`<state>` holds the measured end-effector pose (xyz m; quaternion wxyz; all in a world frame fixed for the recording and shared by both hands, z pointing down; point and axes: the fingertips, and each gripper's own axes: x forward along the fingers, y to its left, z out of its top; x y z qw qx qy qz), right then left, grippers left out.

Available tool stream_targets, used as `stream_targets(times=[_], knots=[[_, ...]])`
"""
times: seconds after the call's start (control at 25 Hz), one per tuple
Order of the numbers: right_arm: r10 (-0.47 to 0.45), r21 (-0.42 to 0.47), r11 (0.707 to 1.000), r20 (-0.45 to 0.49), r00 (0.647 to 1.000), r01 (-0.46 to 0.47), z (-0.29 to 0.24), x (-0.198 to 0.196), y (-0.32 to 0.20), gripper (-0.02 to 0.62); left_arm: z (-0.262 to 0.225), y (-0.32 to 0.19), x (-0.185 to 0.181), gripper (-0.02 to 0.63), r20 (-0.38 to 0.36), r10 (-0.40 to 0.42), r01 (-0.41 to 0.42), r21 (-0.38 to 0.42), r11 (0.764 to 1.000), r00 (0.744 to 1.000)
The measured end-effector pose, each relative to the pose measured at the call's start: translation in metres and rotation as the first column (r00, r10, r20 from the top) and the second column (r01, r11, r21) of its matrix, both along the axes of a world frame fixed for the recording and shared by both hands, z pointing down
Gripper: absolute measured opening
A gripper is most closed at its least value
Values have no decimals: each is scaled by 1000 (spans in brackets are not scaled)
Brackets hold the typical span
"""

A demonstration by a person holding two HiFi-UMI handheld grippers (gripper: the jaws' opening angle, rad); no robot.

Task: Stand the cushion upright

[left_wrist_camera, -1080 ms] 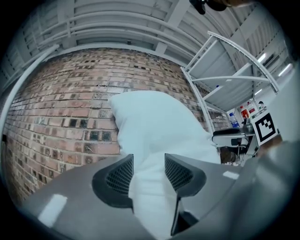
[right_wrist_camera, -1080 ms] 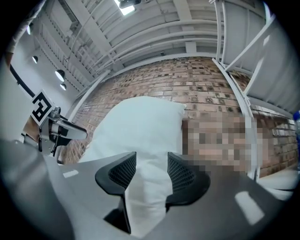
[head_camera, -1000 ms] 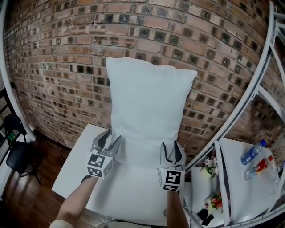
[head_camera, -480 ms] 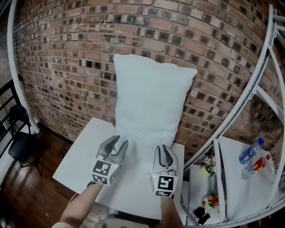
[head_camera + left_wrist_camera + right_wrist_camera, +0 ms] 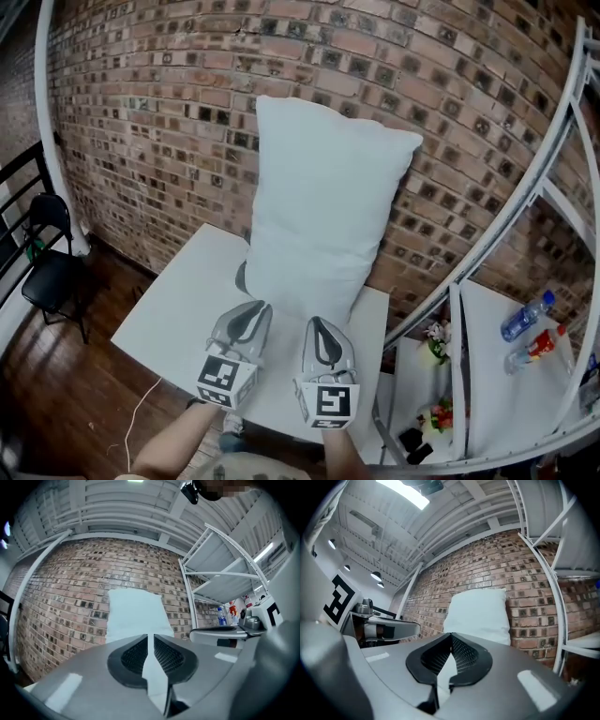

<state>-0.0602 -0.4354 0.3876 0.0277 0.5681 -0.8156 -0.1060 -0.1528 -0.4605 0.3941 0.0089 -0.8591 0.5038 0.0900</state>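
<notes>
Left gripper (image 5: 257, 307) and right gripper (image 5: 315, 324) had backed off the cushion (image 5: 323, 216), which stood upright at 12 o'clock against the wall (image 5: 141, 141). The left jaws were closing on nothing; the right's had met, empty. Bottles (image 5: 521, 319) stood at 3 o'clock.

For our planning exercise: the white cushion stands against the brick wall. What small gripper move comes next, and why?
Probably hold back and watch: the white rectangular cushion stands upright on the white table; the shut right gripper and left gripper, jaws closing, are empty and clear of it.
</notes>
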Motion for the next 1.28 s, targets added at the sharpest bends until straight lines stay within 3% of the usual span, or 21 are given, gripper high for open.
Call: stream_targets(times=[0.16, 0.48, 1.28], knots=[[-53, -51, 997, 42, 998, 55, 14, -10, 26, 0, 9, 27, 7, 11, -11, -4, 4, -24, 1000, 1000], [-100, -82, 991, 26, 995, 102, 21, -24, 66, 0, 25, 73, 21, 0, -22, 5, -6, -62, 998, 1000], [-172, -143, 974, 39, 984, 176, 42, -46, 111, 0, 44, 122, -8, 0, -4, -84, 83, -110, 990, 996]])
